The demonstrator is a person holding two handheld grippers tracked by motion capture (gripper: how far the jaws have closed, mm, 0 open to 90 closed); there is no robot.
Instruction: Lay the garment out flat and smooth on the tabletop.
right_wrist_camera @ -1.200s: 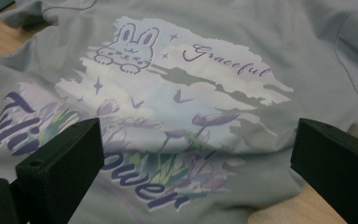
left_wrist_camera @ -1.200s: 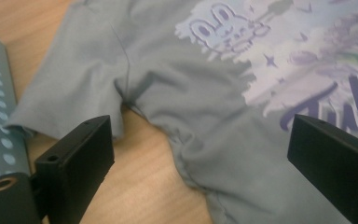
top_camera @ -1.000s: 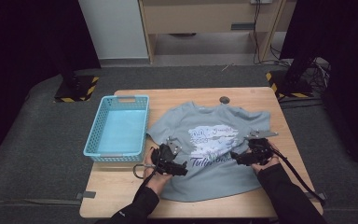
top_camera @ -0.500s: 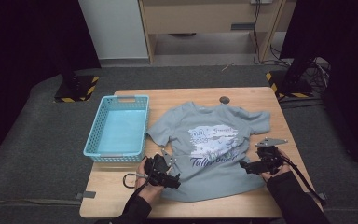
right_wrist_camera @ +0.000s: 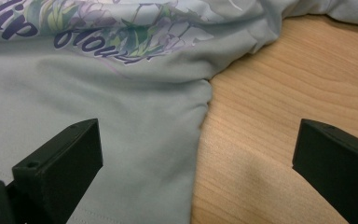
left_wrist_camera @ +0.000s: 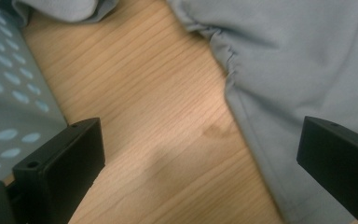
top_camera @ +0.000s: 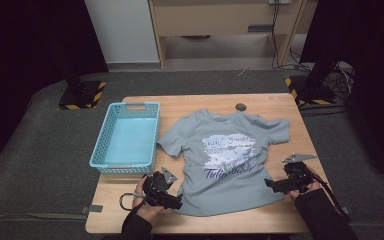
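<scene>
A grey-blue T-shirt (top_camera: 225, 160) with a printed front lies spread flat on the wooden table (top_camera: 260, 222). My left gripper (top_camera: 174, 199) rests at the shirt's near left corner, held by a hand. It is open, and the left gripper view has its jaws (left_wrist_camera: 200, 172) astride bare wood and the shirt's side edge (left_wrist_camera: 279, 93). My right gripper (top_camera: 272, 185) sits at the near right corner. It too is open (right_wrist_camera: 196, 172), one jaw over the cloth (right_wrist_camera: 121, 126) and the other over the table (right_wrist_camera: 270, 121). Neither holds anything.
A light blue plastic basket (top_camera: 102, 150) stands empty on the table's left side, close to my left gripper, with its perforated wall (left_wrist_camera: 9, 93) seen in the left gripper view. A small dark round object (top_camera: 240, 106) lies at the far edge. Dark floor surrounds the table.
Both grippers have drawn back from the middle of the shirt toward the near edge and outward, ending at its lower corners. The shirt lies as before.
</scene>
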